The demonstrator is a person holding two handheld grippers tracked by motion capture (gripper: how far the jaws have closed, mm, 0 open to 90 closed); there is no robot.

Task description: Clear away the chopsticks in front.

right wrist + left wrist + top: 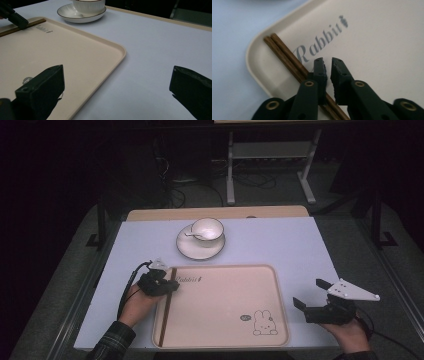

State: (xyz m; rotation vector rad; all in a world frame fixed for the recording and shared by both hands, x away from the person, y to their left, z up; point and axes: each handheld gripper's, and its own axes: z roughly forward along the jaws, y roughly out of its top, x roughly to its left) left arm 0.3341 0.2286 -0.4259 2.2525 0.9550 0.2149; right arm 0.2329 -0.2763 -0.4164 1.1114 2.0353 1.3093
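A pair of dark wooden chopsticks lies along the left side of a beige tray that has a rabbit drawing and the word "Rabbit". My left gripper hovers over the chopsticks' far end. In the left gripper view its jaws stand a narrow gap apart with nothing between them, and the chopsticks pass under the left jaw on the tray. My right gripper is wide open above the table, right of the tray, and its jaws hold nothing.
A white cup with a spoon in it sits on a saucer behind the tray. The table's front edge is just below the tray. The right gripper view also shows the cup, chopsticks and left gripper.
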